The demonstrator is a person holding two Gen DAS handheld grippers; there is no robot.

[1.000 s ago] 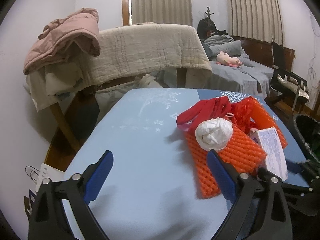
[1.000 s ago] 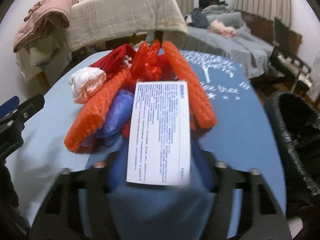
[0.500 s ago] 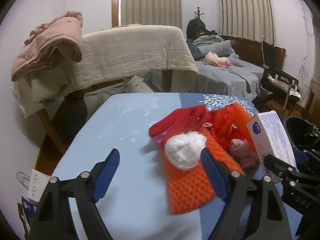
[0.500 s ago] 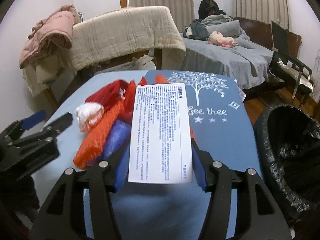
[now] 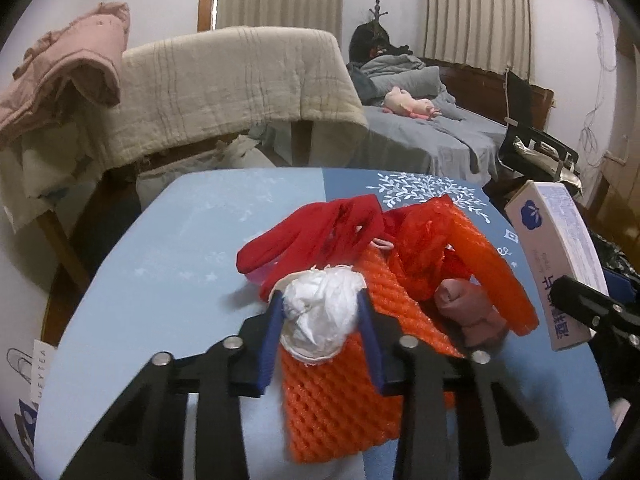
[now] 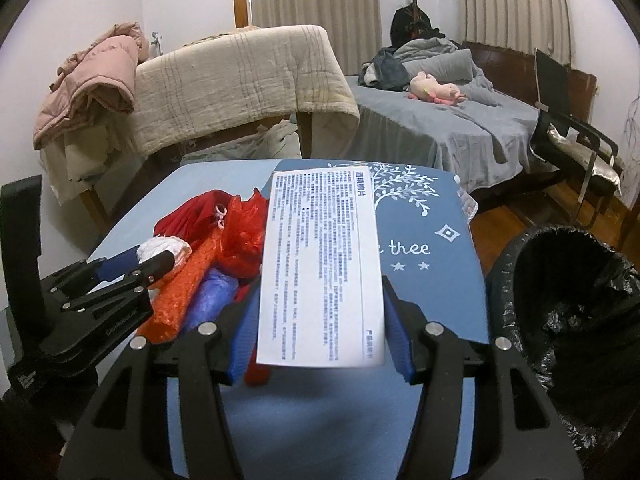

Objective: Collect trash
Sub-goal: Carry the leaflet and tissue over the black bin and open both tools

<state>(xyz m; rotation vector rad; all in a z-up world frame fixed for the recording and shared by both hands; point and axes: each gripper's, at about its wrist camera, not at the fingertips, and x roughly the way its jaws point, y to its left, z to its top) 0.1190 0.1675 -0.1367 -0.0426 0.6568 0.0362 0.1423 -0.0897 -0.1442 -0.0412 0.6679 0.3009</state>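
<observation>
The left claw (image 5: 320, 312), spread wide a second ago, is closing on the white paper wad (image 5: 322, 318). The right claw (image 6: 320, 316) still pinches the white box (image 6: 320, 264), now raised off the worktop (image 5: 168, 264).

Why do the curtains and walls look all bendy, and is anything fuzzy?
Both wrist views use a fisheye lens: straight curtains and walls bow near the dark round corners. In the right view, the box looks sharp. In the left view, the white wad is clear; the bed looks softer.

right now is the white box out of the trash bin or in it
Out: the white box is clamped in the right gripper over the table, beside the bin.
</observation>
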